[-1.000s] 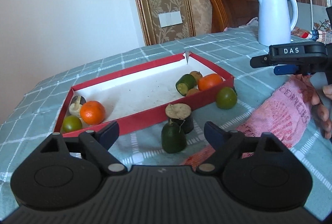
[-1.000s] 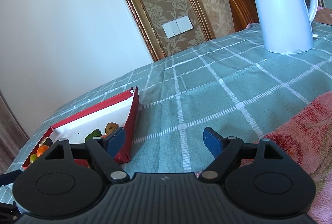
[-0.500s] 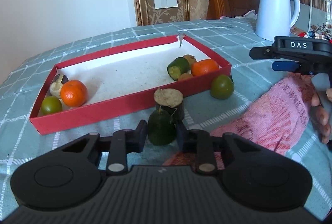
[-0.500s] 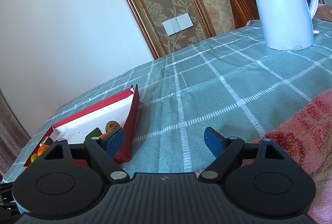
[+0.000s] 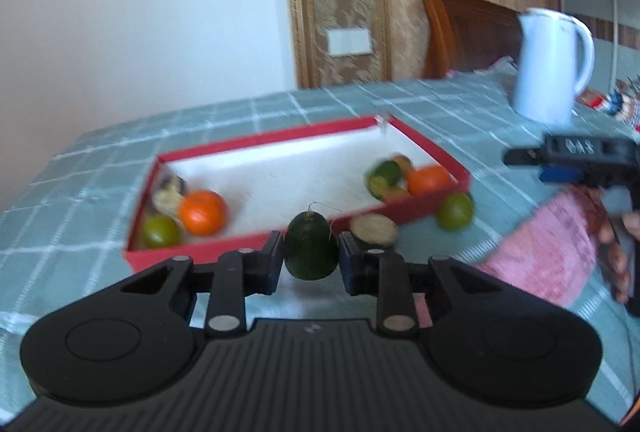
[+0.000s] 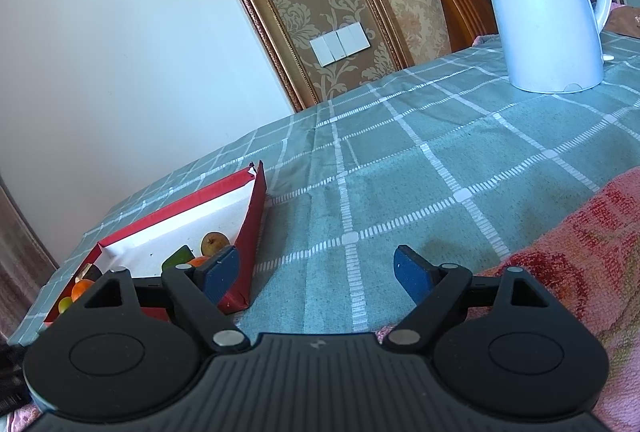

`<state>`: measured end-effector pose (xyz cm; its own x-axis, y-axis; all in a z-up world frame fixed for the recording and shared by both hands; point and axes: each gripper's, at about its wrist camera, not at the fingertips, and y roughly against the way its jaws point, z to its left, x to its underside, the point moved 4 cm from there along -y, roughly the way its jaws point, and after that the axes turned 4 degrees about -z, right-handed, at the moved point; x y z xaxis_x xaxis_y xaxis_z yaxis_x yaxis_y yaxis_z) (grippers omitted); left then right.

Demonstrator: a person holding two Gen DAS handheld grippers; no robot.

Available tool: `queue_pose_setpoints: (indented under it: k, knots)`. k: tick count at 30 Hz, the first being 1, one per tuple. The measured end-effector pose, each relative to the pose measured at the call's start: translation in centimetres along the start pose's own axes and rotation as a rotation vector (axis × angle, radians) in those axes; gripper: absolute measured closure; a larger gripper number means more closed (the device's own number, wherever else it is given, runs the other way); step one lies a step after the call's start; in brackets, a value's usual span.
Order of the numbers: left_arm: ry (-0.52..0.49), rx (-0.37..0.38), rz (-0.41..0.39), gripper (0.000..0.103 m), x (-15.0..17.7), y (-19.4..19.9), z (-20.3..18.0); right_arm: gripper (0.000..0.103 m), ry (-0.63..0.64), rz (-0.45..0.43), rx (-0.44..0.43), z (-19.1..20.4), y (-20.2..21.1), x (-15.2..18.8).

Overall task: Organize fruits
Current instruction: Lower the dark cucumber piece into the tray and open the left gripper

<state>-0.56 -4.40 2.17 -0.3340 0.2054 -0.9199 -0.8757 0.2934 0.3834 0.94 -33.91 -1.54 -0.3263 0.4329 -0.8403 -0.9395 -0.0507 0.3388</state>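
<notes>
Checked tablecloth (image 5: 120, 160), one dark green fruit (image 5: 311, 252) in left gripper (image 5: 310, 260)

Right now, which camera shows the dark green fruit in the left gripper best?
The left wrist view: the dark green fruit sits centred, clamped in the left gripper. The right wrist view does not show it, only the red tray.

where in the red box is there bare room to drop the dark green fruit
The white middle of the box is bare, between the left corner's orange and lime and the right corner's cluster. Both corners are crowded. The left claw grips the fruit.
</notes>
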Motion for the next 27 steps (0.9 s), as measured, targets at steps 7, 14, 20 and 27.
queue_pose_setpoints:
  k: [7, 14, 20, 27]
  knots:
    - [0.050, -0.123, -0.044, 0.077, -2.5, -1.3, 4.4, 0.018, -0.002, 0.005, 0.005, -0.1, 0.0, 0.0]
    - [0.130, -0.168, 0.029, 0.077, -2.0, -4.5, 8.1, 0.018, -0.005, 0.009, 0.009, -0.1, -0.1, 0.0]
    - [0.145, -0.152, 0.048, 0.077, -1.1, -5.5, 8.6, 0.018, -0.007, 0.015, 0.011, -0.2, -0.2, 0.1]
    - [0.150, -0.160, 0.039, 0.068, -0.7, -5.3, 8.4, 0.018, -0.009, 0.019, 0.013, -0.2, -0.2, 0.1]
